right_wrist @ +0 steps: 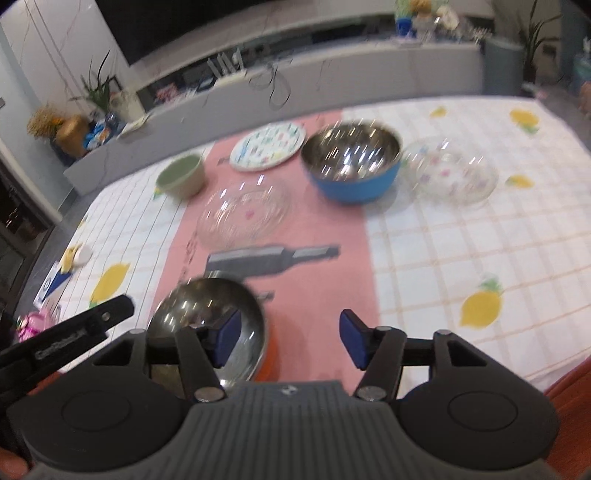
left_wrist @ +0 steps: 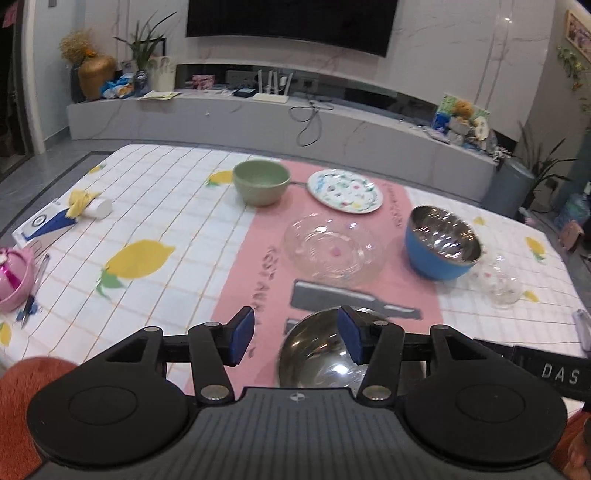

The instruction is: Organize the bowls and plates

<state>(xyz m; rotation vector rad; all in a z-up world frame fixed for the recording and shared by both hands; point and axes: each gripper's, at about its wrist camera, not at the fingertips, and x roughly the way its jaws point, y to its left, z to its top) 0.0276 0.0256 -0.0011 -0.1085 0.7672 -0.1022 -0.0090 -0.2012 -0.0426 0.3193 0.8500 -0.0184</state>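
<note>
**Left wrist view: dishes spread on a lemon-print table**

Left wrist view shows the left gripper [left_wrist: 296, 336] low at the near edge, its fingers spread and holding nothing; a steel bowl [left_wrist: 317, 354] sits just under its right finger. In the right wrist view the right gripper [right_wrist: 290, 338] also has its fingers spread and empty, with the same steel bowl [right_wrist: 207, 314] at its left finger.

Beyond lies the tablecloth [left_wrist: 155, 206], white with a grid and yellow lemons, crossed by a pink runner [left_wrist: 258, 258]. On the runner sits a clear glass plate [left_wrist: 334, 251]. Right of it stands a blue bowl [left_wrist: 441, 243] with a steel inside, and a glass bowl [left_wrist: 500, 284] just beside that. Farther off are a green bowl [left_wrist: 261, 182] and a patterned plate [left_wrist: 345, 191].

Behind the table runs a long grey TV bench [left_wrist: 258, 118] with a dark screen [left_wrist: 291, 22] above.
</note>
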